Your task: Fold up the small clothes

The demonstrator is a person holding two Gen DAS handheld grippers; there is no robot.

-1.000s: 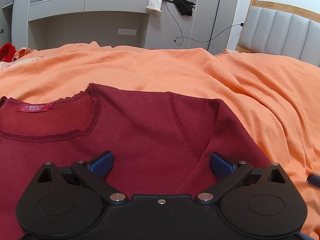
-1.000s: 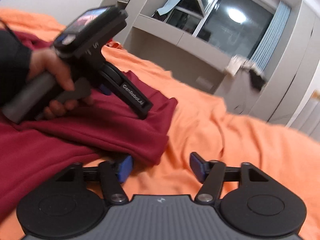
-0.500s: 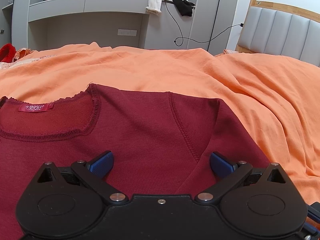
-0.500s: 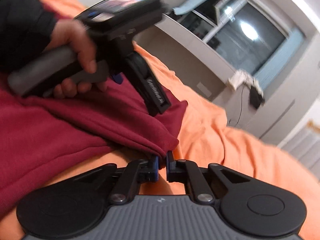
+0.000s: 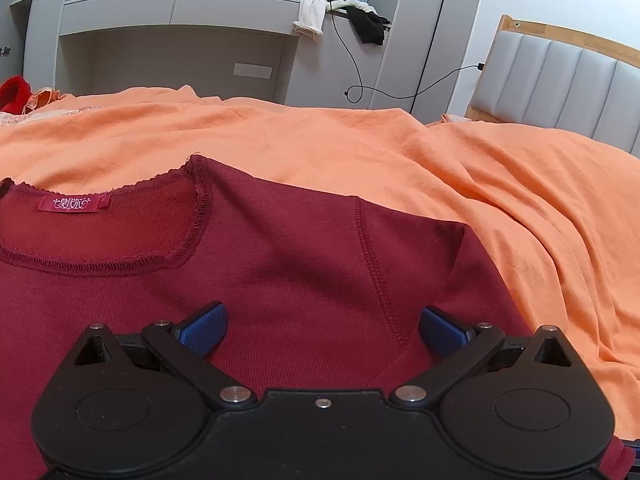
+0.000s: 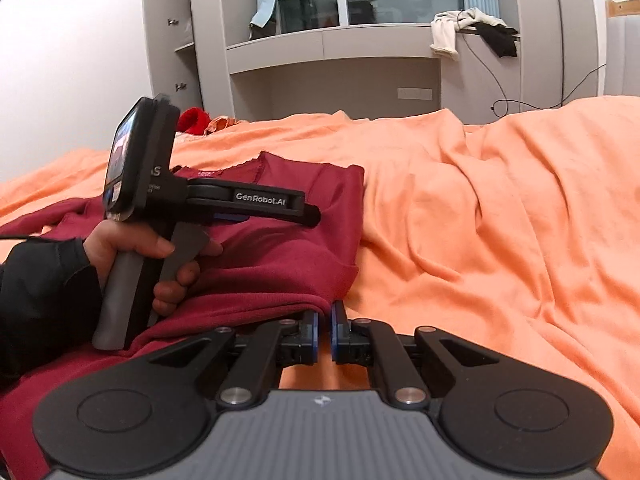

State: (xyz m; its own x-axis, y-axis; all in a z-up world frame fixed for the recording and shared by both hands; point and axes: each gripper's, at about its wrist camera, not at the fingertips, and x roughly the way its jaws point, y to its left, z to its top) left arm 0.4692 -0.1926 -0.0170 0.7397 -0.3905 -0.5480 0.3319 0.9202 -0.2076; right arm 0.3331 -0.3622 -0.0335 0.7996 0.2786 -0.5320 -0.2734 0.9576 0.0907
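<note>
A dark red long-sleeved top (image 5: 300, 248) lies on the orange bed cover (image 5: 360, 148), its neck label (image 5: 74, 203) at the left. My left gripper (image 5: 322, 322) is open and rests low over the shoulder seam, with nothing pinched between its blue pads. The right wrist view shows that left gripper (image 6: 316, 216) held by a person's hand (image 6: 132, 248) above the top (image 6: 288, 256). My right gripper (image 6: 325, 320) is shut on the folded edge of the red top at its near right side. The pinched cloth is mostly hidden behind the pads.
The rumpled orange cover (image 6: 480, 220) spreads to the right. A padded headboard (image 5: 560, 88) stands at far right, and a grey desk unit (image 5: 180, 32) with draped clothes (image 5: 316, 14) and a hanging cable (image 5: 360, 92) lies beyond the bed. A red item (image 5: 14, 90) sits far left.
My right gripper closed on the edge of the red top, rolled back to level and rose a little with it. The left gripper stayed open and still.
</note>
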